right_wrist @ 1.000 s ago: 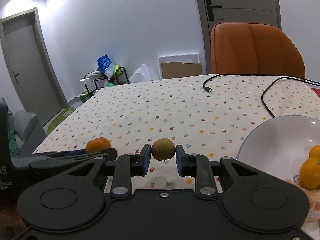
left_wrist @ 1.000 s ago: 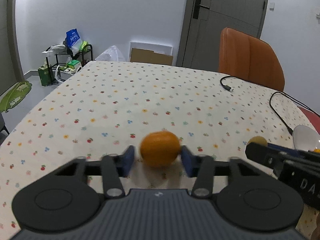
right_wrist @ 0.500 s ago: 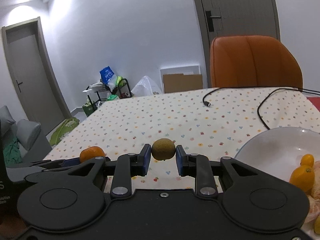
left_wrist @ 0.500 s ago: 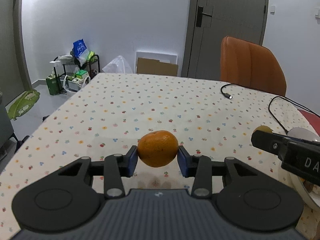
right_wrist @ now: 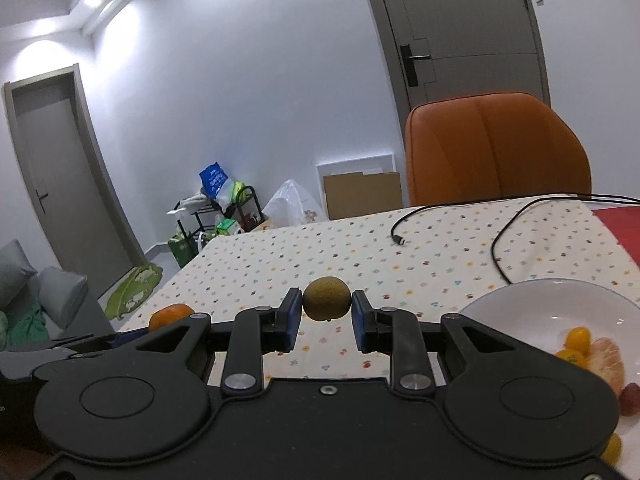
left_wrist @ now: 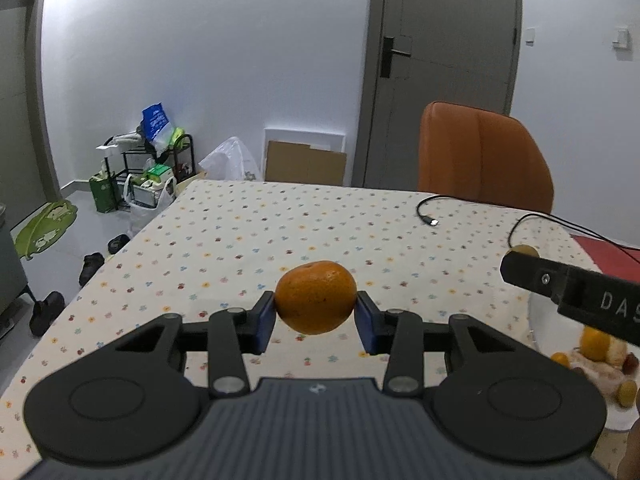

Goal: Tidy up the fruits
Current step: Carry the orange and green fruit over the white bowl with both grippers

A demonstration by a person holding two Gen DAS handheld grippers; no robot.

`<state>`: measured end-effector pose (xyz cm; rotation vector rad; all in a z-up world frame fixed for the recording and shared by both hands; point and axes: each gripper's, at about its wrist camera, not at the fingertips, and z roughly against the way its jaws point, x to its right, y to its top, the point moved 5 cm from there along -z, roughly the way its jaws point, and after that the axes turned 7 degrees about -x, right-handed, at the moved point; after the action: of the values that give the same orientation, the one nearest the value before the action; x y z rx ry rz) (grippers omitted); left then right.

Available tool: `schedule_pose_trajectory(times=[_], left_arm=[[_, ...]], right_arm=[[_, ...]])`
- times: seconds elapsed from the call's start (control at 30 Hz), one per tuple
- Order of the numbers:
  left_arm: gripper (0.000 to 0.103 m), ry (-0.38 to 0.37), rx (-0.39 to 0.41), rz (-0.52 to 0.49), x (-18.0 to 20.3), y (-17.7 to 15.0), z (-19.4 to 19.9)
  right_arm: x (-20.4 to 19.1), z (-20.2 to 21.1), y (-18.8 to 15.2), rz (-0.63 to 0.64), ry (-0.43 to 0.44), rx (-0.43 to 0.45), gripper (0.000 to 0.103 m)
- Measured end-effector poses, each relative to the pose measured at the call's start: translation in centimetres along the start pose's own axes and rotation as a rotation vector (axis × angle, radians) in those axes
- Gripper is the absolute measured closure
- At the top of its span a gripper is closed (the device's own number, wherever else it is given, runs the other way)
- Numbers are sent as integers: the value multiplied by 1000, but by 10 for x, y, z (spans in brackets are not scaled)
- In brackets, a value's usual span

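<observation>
Left claw [left_wrist: 315,316] clamps an orange [left_wrist: 315,297] between its pads, above the surface [left_wrist: 320,220]; right claw [right_wrist: 326,322] likewise pinches a brownish-green fruit [right_wrist: 326,304].

We see the white bowl [right_wrist: 520,292] cut off at the right edge; the right gripper [left_wrist: 520,258] hides most of the brown fruit [left_wrist: 521,249]; the bowl fruit [left_wrist: 596,344] is blurred.
</observation>
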<state>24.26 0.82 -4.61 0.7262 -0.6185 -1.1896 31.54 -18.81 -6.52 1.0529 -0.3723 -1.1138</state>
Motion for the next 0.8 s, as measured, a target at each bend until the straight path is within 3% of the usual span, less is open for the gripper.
schedule_pose_trajectory(times=[0.5, 0.8], left_arm=[[62, -89, 42, -52, 50, 3, 13], [62, -122, 28, -88, 80, -4, 7]], right_arm=[[47, 25, -9, -62, -52, 27, 78], [81, 36, -12, -87, -90, 33, 78]])
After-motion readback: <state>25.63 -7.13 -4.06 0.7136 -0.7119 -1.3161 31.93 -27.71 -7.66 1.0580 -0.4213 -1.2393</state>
